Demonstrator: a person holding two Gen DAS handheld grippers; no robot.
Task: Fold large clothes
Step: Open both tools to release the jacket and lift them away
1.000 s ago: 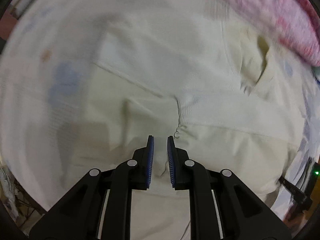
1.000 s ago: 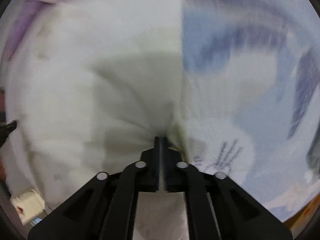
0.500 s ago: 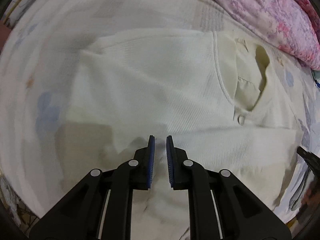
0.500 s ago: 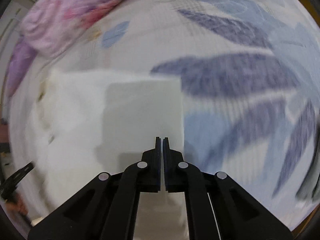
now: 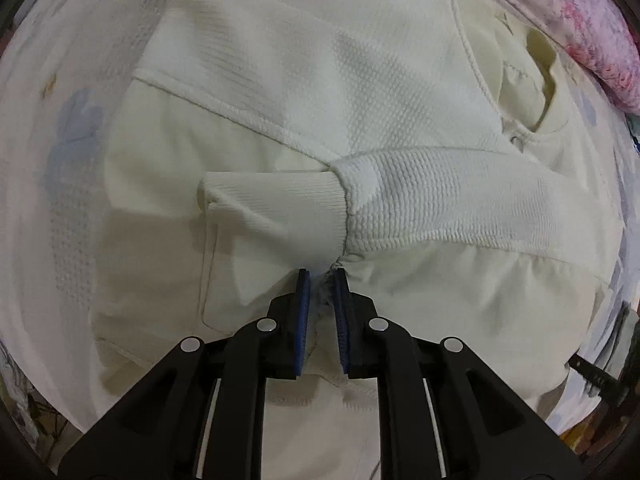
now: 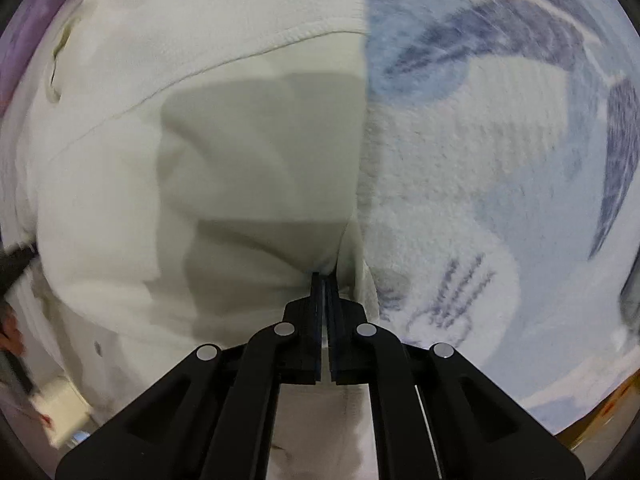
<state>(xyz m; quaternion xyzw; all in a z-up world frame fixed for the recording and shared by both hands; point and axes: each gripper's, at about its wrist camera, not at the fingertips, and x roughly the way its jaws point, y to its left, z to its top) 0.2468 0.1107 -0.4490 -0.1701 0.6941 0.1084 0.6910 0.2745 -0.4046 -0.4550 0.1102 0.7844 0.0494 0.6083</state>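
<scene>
- I see the cream garment [image 5: 360, 80] as matt cloth with a waffle-knit texture, and its cuff [image 5: 276, 204] as finer ribbing.
- My left gripper [image 5: 321, 276] looks like matt black plastic, with ridged blue pads and shiny metal pins.
- The sheet [image 6: 500, 160] under my right gripper [image 6: 323, 276] reads as soft, nubbly printed cloth.
- The pink blanket [image 5: 580, 12] looks fuzzy.

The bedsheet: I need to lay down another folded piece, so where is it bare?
Bare bedsheet lies right of the cream garment's straight edge in the right wrist view. A narrower strip lies left of it in the left wrist view. The pink blanket crowds the top right.
</scene>
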